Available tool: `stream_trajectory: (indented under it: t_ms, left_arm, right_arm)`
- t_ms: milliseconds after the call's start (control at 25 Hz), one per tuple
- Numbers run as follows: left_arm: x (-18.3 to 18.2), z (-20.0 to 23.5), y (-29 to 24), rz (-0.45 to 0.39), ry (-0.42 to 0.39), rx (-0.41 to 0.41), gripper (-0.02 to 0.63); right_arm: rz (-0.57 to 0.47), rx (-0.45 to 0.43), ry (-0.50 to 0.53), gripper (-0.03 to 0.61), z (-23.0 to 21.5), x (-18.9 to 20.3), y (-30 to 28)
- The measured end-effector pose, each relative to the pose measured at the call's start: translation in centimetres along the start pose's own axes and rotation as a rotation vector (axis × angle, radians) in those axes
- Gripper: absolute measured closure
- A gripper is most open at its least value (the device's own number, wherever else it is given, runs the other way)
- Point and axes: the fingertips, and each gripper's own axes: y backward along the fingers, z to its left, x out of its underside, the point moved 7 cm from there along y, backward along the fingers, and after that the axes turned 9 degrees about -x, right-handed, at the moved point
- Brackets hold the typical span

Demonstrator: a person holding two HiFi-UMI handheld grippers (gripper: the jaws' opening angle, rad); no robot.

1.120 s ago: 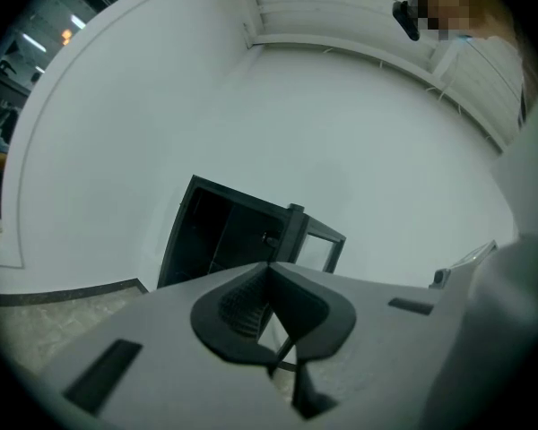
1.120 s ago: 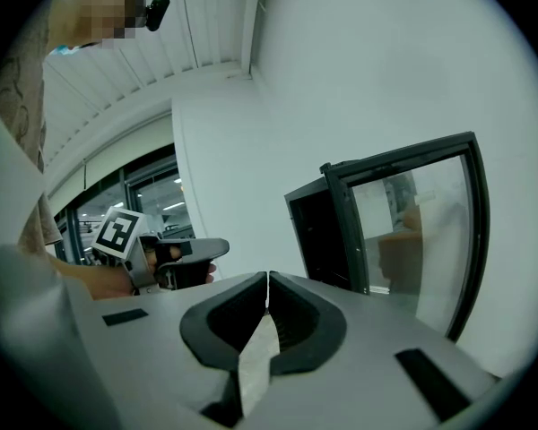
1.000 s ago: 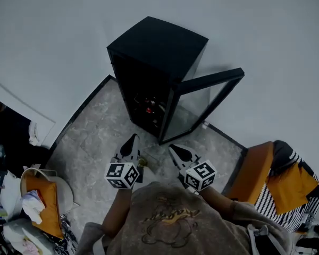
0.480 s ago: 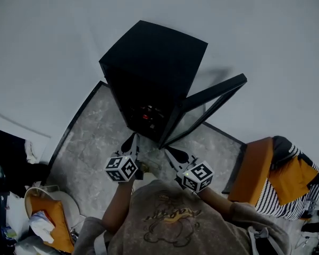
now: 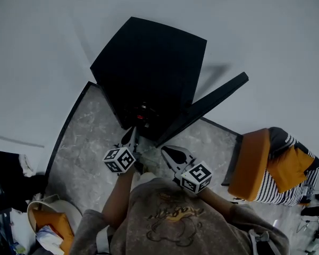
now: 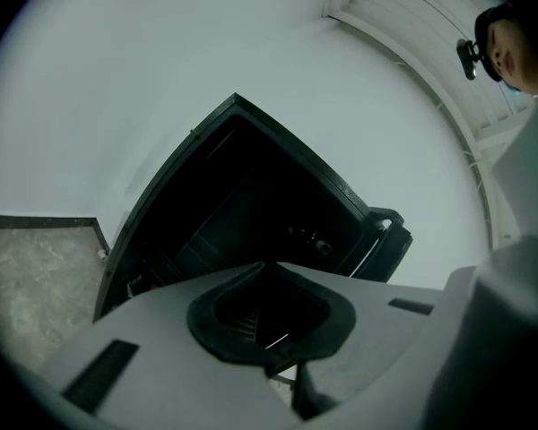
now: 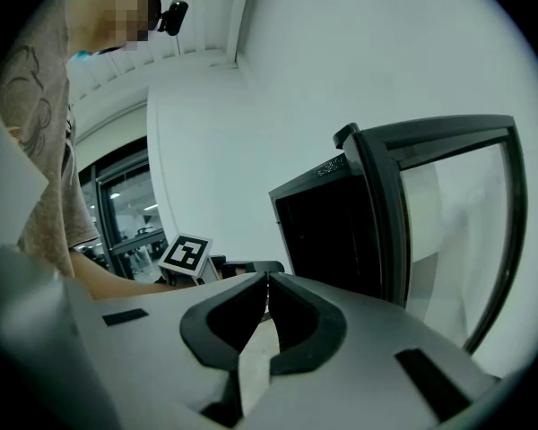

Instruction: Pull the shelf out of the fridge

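A black mini fridge [image 5: 149, 70] stands on a grey stone floor slab [image 5: 85, 142], its glass door [image 5: 207, 105] swung open to the right. The inside is dark; only a small red spot [image 5: 143, 109] shows, and I cannot make out the shelf. My left gripper [image 5: 132, 135] is shut with nothing in it, its tip at the lower edge of the fridge opening. In the left gripper view the shut jaws point into the dark cabinet [image 6: 251, 204]. My right gripper [image 5: 166, 151] is shut and empty, a little before the door's lower corner. The right gripper view shows the door frame [image 7: 448, 213].
An orange seat with striped cloth [image 5: 266, 166] stands at the right. A round basket with orange fabric [image 5: 50, 222] sits at the lower left. White wall rises behind the fridge. The person's arms and grey shirt [image 5: 170, 217] fill the bottom.
Both grippers have moved forward toward the fridge, the left one reaching its opening. The head camera has come closer and looks more steeply down on the fridge top.
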Motion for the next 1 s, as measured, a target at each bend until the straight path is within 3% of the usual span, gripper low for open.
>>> stream_trajectory:
  t_ms: [400,760,1000]
  left_arm:
    - [-0.2,3.6,-5.2,0.025,0.116,0.038,0.606]
    - [1.2,6.8,-8.9,0.048,0.261,0.068,0.538]
    - [3.0,9.3,-11.6,0.063,0.332,0.056,0.53]
  right_arm:
    - [0.012,0.029,-0.007,0.557,-1.0,-0.5,-3.1]
    - [0.041,0.041,-0.012,0.557,-1.0,-0.3,-4.9]
    - [0.067,0.063,-0.021,0.556,-1.5,-0.1,-5.2]
